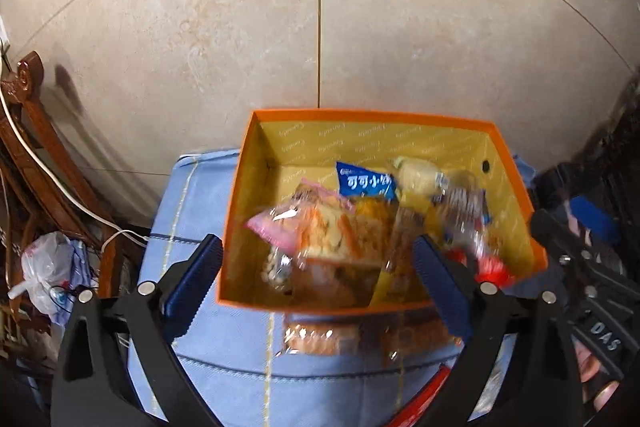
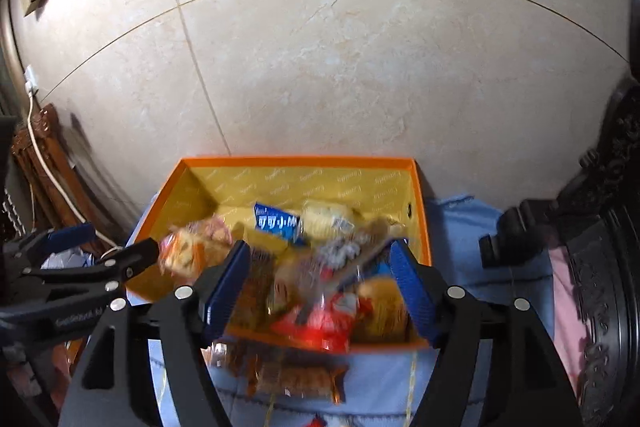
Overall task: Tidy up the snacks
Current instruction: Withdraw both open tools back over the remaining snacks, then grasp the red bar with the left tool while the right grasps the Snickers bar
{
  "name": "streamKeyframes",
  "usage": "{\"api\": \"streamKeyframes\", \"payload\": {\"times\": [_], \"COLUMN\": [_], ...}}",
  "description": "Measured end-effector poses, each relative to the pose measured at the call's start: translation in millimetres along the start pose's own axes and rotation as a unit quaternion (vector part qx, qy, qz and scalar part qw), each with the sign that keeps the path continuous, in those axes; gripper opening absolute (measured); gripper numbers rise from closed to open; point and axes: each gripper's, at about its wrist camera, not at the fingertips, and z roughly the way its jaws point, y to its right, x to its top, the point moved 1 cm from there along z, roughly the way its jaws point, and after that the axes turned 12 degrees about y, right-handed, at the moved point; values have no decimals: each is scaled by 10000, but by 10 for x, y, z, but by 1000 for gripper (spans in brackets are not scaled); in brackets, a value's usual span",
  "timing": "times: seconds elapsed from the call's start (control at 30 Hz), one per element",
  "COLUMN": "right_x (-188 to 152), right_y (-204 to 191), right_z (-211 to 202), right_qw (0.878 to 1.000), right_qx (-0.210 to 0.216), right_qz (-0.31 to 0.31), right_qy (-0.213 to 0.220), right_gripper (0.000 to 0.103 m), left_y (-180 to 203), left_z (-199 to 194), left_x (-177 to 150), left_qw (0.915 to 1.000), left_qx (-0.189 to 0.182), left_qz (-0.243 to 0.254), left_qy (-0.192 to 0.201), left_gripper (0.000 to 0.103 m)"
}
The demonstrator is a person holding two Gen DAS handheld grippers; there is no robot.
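Snacks (image 1: 320, 227) are being piled in the orange box (image 1: 368, 117) — both hand-held grippers (image 1: 320, 259) (image 2: 320, 279) are gaping empty; crinkly packs could be spilled over the low rim.

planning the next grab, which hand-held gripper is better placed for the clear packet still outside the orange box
Left, by a little. The clear packet lies on the blue cloth below the orange box, between the open left hand-held gripper; the right hand-held gripper sits over the box.
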Motion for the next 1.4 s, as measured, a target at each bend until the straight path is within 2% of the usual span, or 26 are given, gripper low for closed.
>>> {"api": "streamKeyframes", "payload": {"times": [0.2, 0.4, 0.6, 0.9, 0.93, 0.97, 1.03, 1.1, 1.2, 1.4], "right_x": [-380, -816, -1248, -1574, -1587, -1605, -1641, -1677, -1720, -1794], "right_y": [-16, -11, 176, 437, 452, 469, 503, 534, 584, 674], "right_z": [-427, -762, -924, -1096, -1098, -1100, -1107, -1111, -1097, -1000], "right_qw": [9998, 9994, 9974, 9950, 9947, 9945, 9942, 9939, 9934, 9912], "right_qx": [110, -41, -235, -307, -307, -306, -289, -267, -248, -216], "right_qz": [40, 15, 90, 357, 374, 391, 432, 469, 500, 605], "right_qy": [-154, -342, -682, -886, -902, -919, -940, -959, -998, -1155], "right_gripper": [73, 76, 77, 77, 77, 77, 77, 77, 77, 77], "left_y": [-50, -15, 122, 558, 606, 689, 806, 887, 892, 1013], "left_z": [-309, -486, -545, -455, -437, -386, -290, -157, -12, 107], "left_x": [-465, -936, -1260, -1666, -1712, -1794, -1931, -2093, -2207, -2225], "left_qw": [9996, 9984, 9963, 9893, 9880, 9848, 9784, 9723, 9687, 9634], "left_qx": [-217, -365, -503, -848, -910, -1022, -1157, -1149, -1237, -1368], "left_qz": [89, 177, 341, 818, 887, 1044, 1329, 1645, 1633, 1777], "left_qy": [-134, -395, -615, -864, -878, -940, -1080, -1203, -1400, -1468], "left_gripper": [94, 94, 94, 94, 89, 76, 65, 63, 60, 60]}}
